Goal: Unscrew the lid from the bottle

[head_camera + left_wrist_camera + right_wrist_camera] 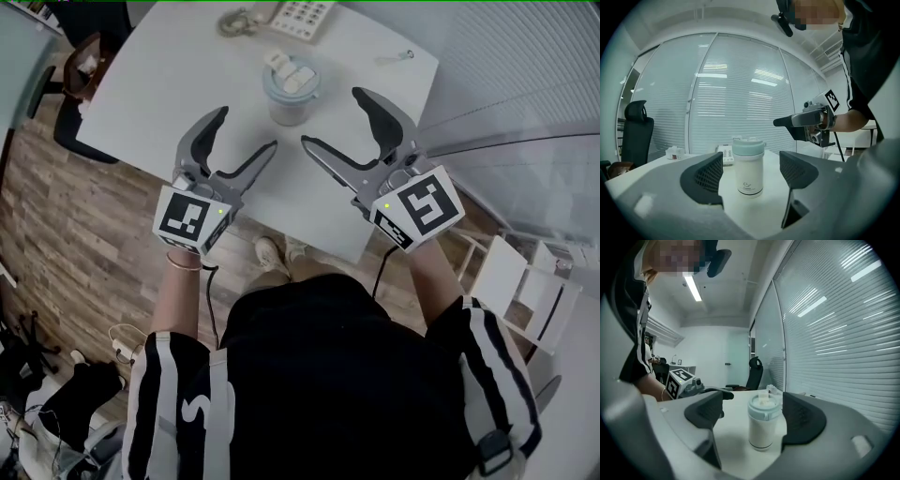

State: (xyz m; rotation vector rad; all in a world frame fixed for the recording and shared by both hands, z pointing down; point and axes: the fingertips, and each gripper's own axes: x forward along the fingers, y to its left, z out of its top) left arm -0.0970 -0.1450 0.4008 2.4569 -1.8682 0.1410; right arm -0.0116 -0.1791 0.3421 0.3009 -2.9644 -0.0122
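Observation:
A white bottle (289, 101) with a pale blue lid (291, 75) stands upright on the white table (187, 66). Both grippers hover short of it near the table's front edge, apart from it. My left gripper (247, 129) is open, and in the left gripper view the bottle (749, 176) and its lid (748, 146) stand beyond the gap between the pads. My right gripper (333, 116) is open too; in the right gripper view the bottle (761, 430) and lid (764, 408) sit ahead of its jaws. Nothing is held.
A desk telephone (302, 15) with a coiled cord lies at the table's far edge, and a small metal item (397, 57) at the far right. An office chair (82, 94) stands left of the table, a white rack (525, 281) on the right. Blinds cover the glass wall.

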